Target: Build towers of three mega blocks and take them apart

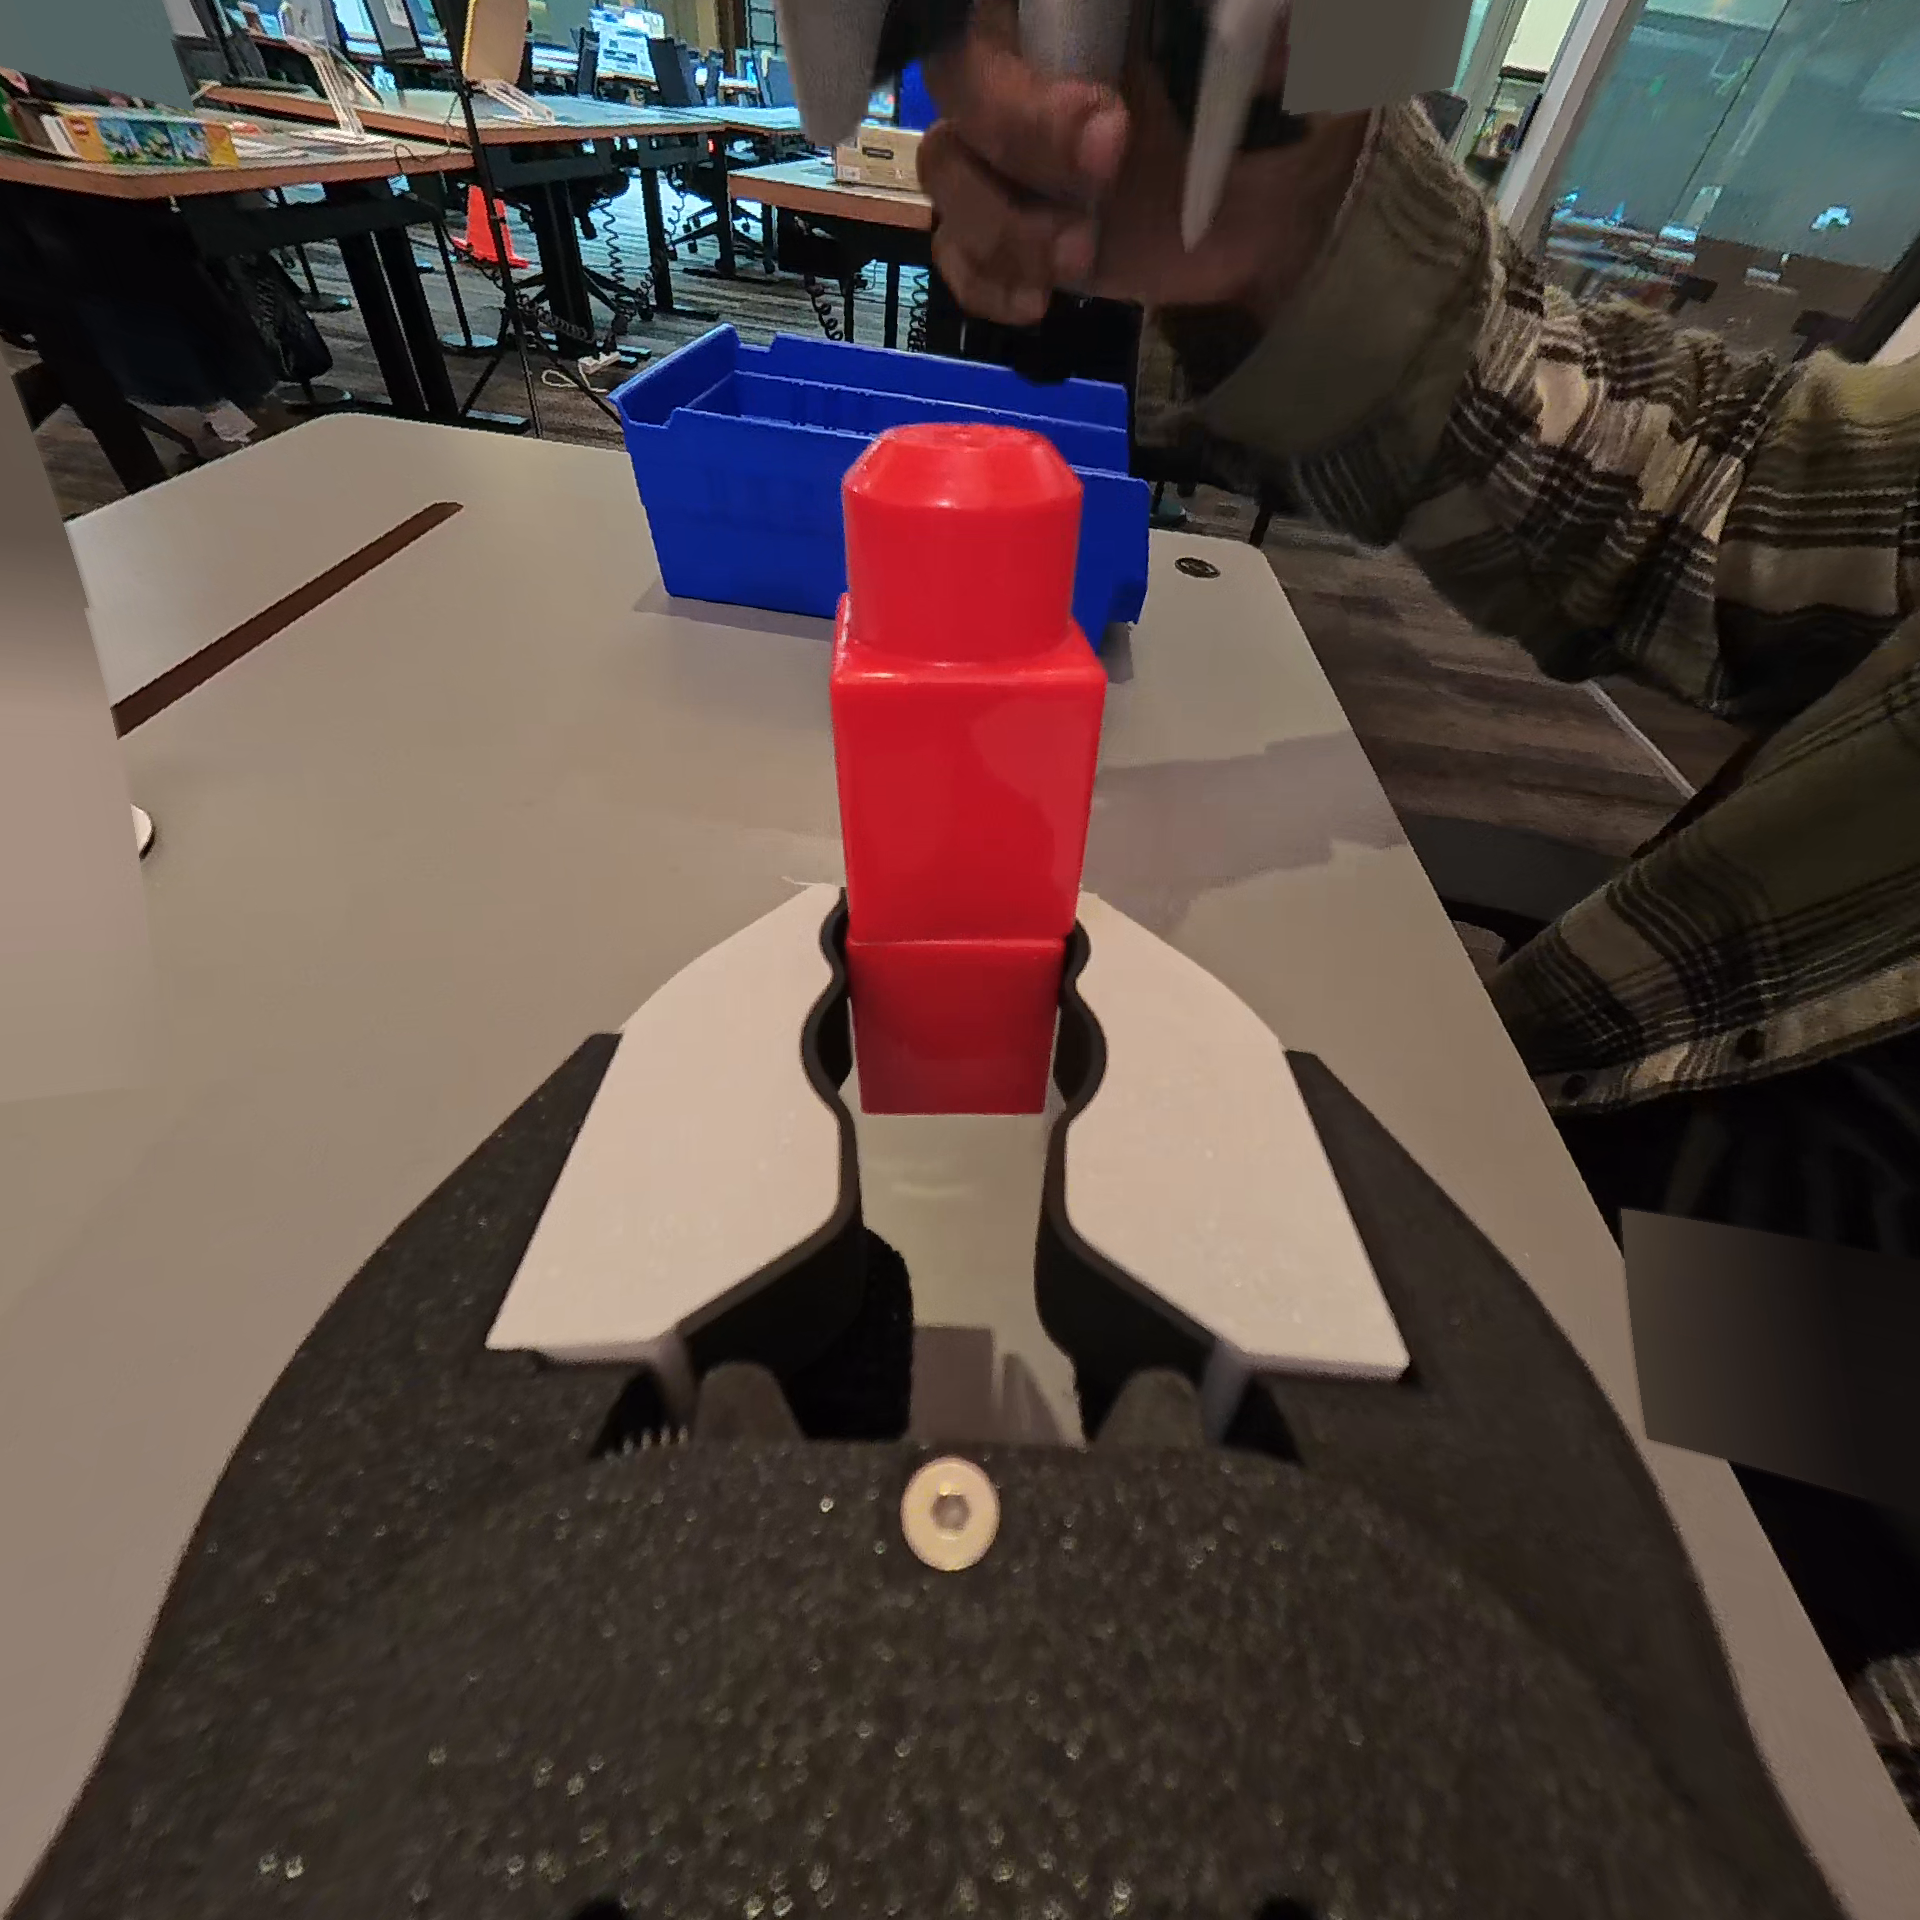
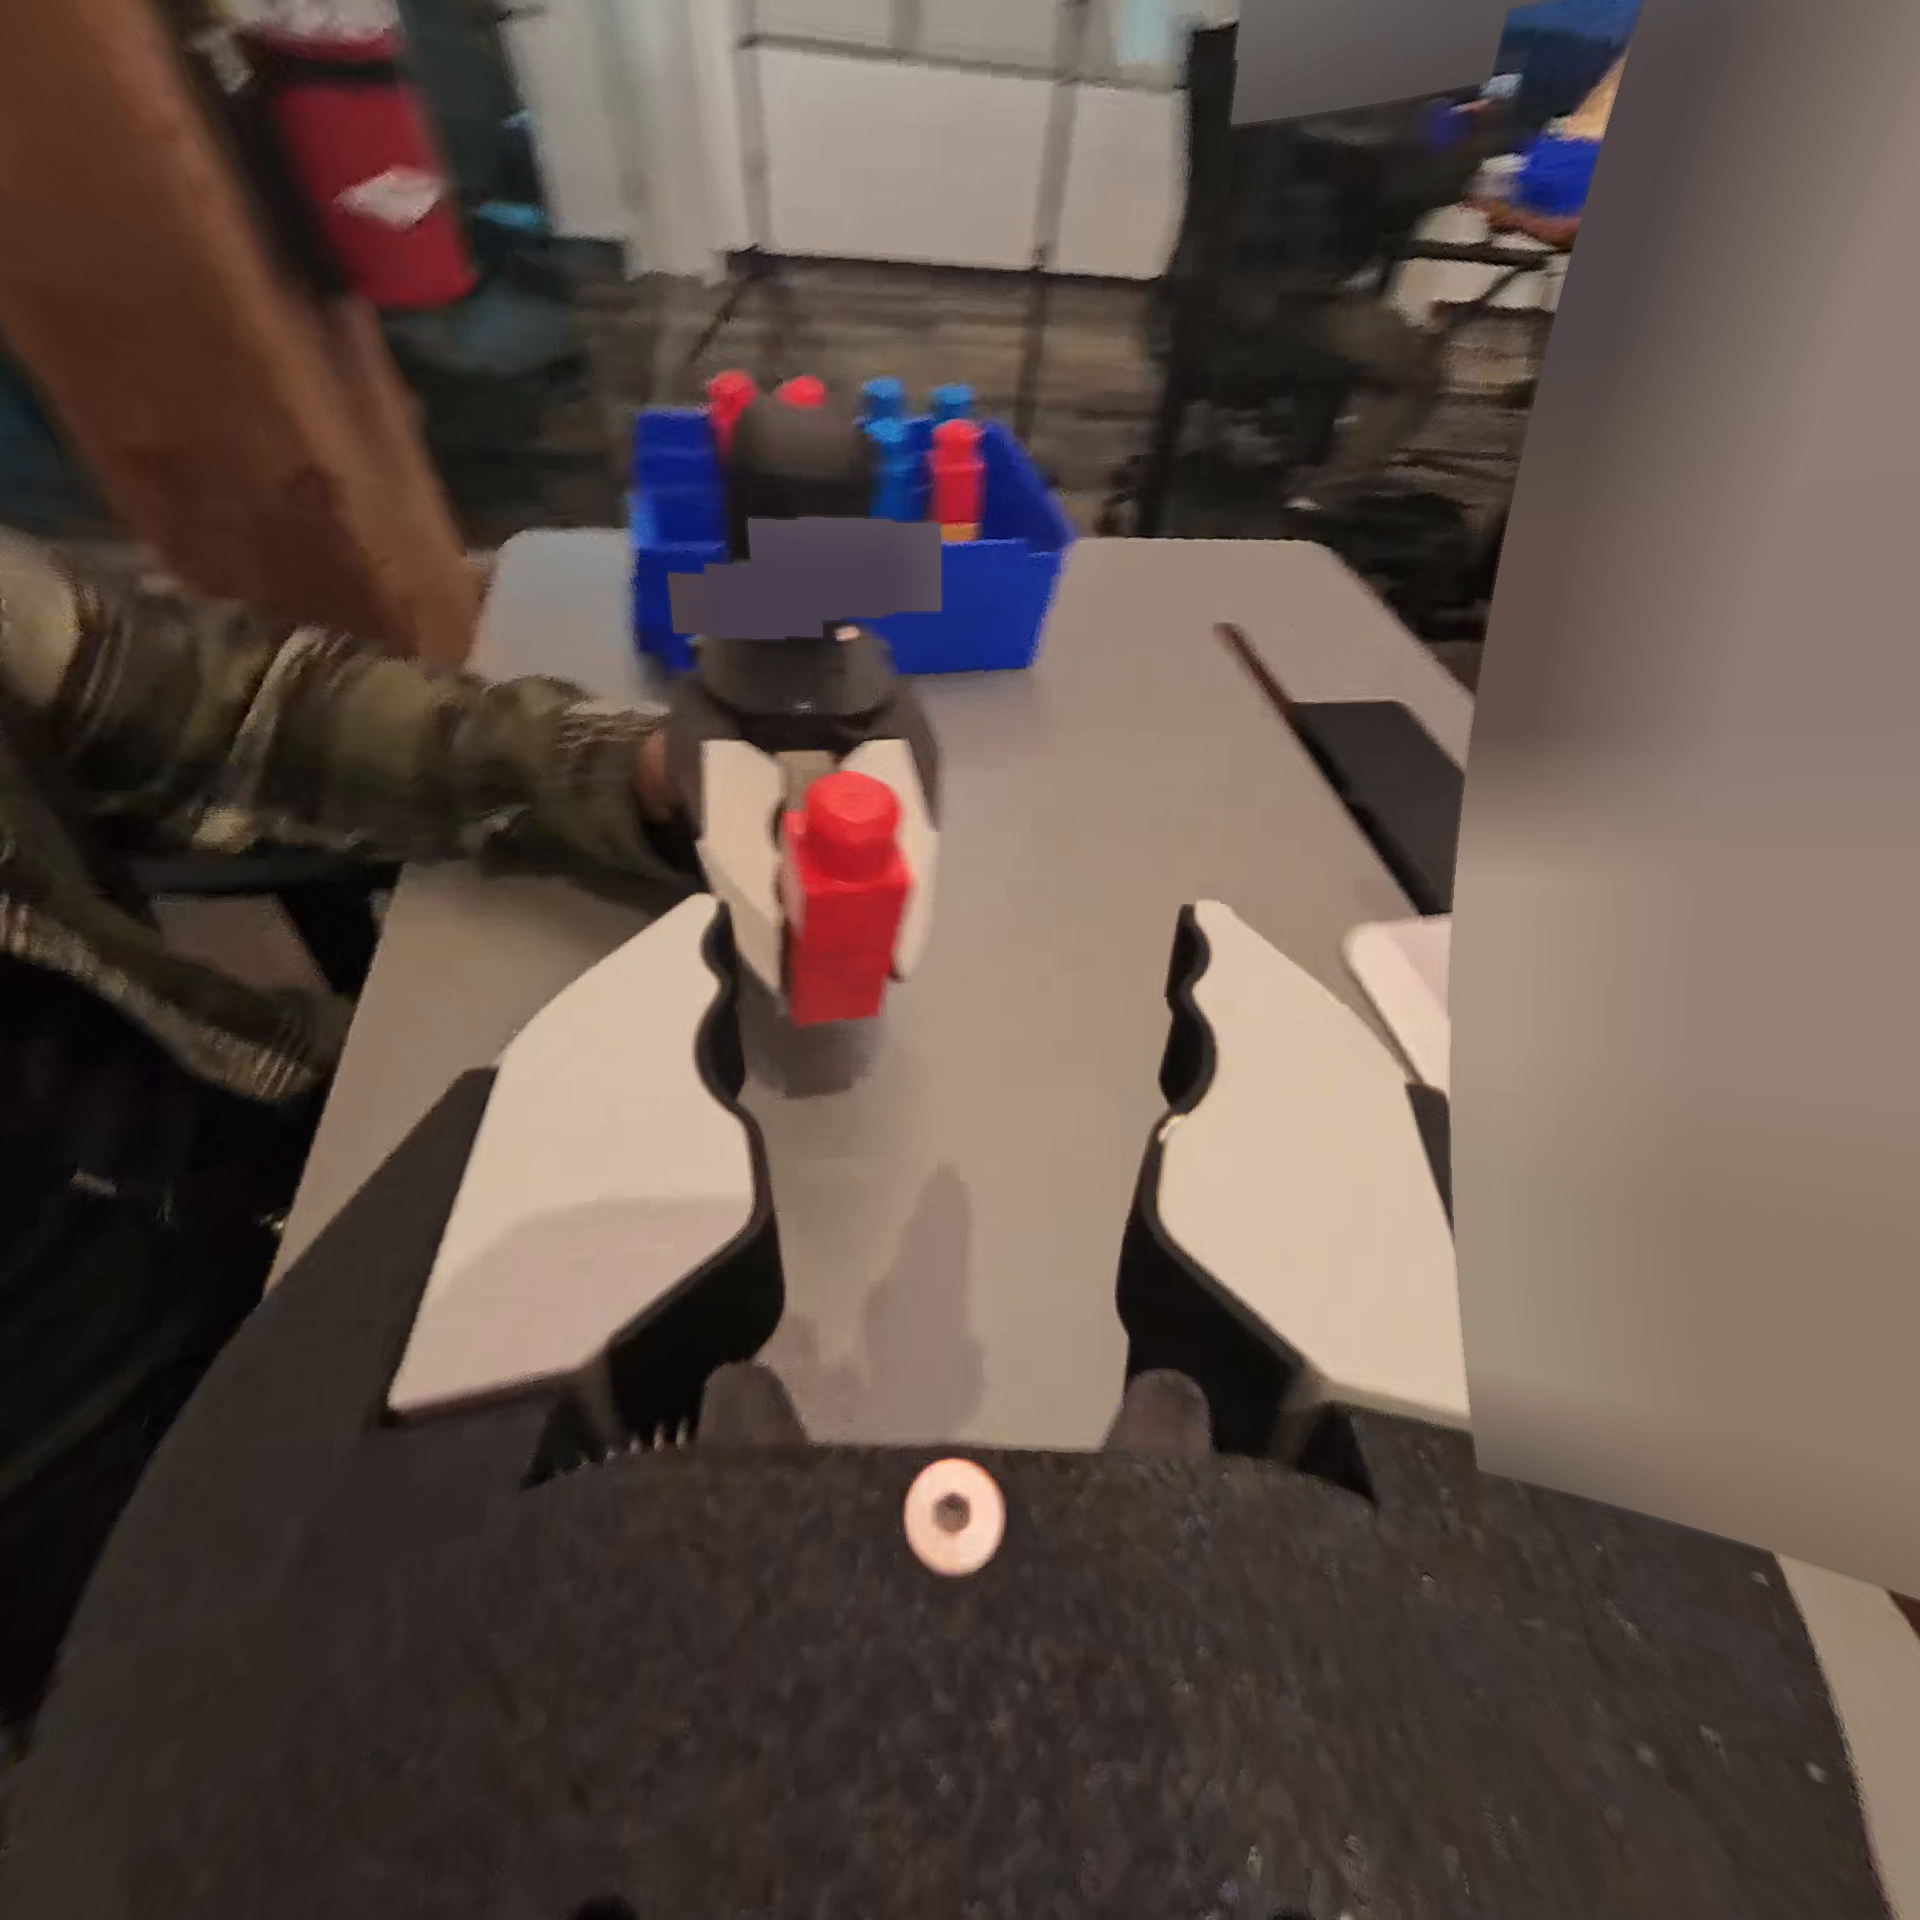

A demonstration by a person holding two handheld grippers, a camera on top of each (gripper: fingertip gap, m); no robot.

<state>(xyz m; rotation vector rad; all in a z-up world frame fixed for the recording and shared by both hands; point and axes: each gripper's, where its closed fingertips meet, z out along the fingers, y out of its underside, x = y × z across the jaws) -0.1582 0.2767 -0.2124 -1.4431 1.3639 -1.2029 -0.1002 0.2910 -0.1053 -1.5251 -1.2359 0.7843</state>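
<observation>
Left fingers (image 1: pixel 831 1029) tight around red tower (image 1: pixel 961 790)

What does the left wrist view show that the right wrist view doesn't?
Left wrist view only: the left gripper shut on the bottom block of the red stack, close up, and the blue bin from its side. Right wrist view only: the right gripper open and empty, and blocks in the bin. Both: the stack and the grey table.

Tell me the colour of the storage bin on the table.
Blue plastic storage bin, clearest in the left wrist view.
</observation>
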